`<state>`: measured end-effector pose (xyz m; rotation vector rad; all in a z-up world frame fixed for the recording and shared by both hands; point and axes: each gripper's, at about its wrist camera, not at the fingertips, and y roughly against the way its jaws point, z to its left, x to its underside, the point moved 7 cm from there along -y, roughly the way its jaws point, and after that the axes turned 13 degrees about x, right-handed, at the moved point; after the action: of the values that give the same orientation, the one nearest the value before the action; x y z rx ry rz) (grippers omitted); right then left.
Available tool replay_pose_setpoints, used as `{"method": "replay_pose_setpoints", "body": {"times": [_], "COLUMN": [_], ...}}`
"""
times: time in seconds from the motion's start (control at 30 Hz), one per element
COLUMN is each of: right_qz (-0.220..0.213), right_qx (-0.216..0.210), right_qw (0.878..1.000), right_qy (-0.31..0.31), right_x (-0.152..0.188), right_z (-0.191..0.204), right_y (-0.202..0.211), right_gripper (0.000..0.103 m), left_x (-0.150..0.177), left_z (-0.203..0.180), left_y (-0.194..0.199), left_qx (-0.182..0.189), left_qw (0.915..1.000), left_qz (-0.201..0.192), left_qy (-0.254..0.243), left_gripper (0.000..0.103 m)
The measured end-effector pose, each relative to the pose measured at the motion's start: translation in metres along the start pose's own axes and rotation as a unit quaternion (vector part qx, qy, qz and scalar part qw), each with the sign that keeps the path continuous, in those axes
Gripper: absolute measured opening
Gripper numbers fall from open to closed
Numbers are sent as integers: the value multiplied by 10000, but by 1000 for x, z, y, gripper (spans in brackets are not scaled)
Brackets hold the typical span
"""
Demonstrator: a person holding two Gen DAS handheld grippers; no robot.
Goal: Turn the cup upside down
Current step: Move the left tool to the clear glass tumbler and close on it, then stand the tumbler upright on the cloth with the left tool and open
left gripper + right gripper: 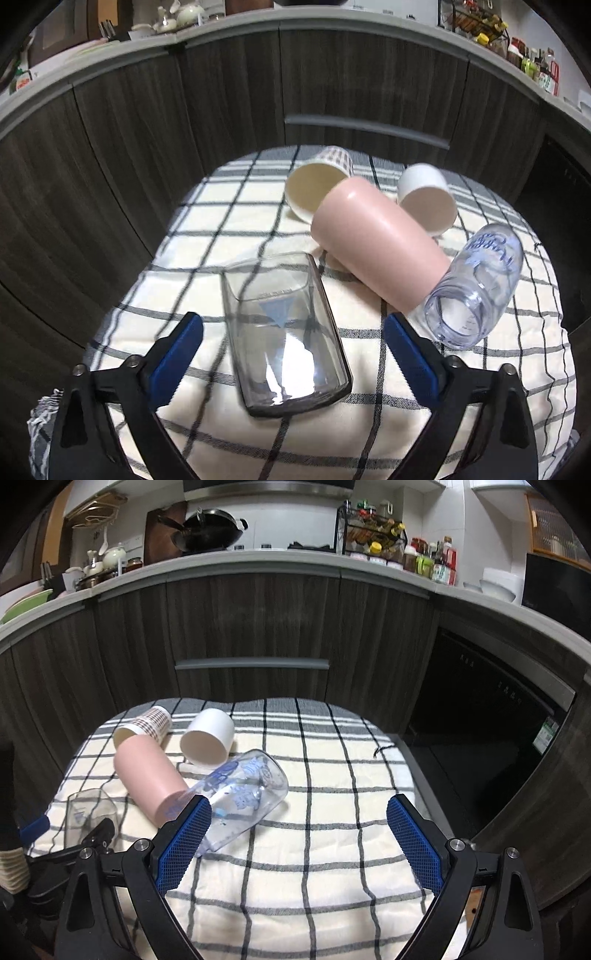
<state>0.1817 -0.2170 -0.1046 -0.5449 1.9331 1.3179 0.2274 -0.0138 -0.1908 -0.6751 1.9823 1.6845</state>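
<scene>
Several cups lie on their sides on a checked cloth (207, 206). A clear smoky square glass (284, 332) lies between the open blue fingers of my left gripper (293, 332), untouched; it also shows in the right wrist view (88, 812). Behind it lie a pink cup (376, 243), a plaid paper cup (317, 181), a white paper cup (424, 199) and a clear glass with blue print (476, 288). My right gripper (299, 827) is open and empty over the cloth, with the printed glass (247, 790) just beyond its left finger.
Dark wood kitchen cabinets (251, 627) with a grey handle stand behind the table. A dark oven door (491, 716) is at the right. The cloth's right half (332, 760) holds only a loose thread.
</scene>
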Motion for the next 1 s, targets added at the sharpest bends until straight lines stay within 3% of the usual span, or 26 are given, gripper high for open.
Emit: {"method": "replay_pose_setpoints", "body": {"times": [0.33,0.5,0.73,1.0], "right_qz": [503,543,498,607], "right_qx": [-157,-218,-224,-70], "right_qw": [9985,9982,9984,9979], "right_qy": [-140,-162,-163,-207], "right_x": [5,3,-1,11], "right_z": [4,7,6,-25], "right_y": [-32,-31,-20,-2], "right_gripper": [96,96,96,96], "left_x": [6,7,13,32], "left_z": [8,7,-2,-46], "left_y": [-22,-25,-16,17], "left_qx": [-317,-288,-2,538], "left_qw": [9989,9990,9990,9964], "left_qz": [341,338,436,569], "left_qy": [-49,-102,-52,-319], "left_gripper": [73,72,71,71]}}
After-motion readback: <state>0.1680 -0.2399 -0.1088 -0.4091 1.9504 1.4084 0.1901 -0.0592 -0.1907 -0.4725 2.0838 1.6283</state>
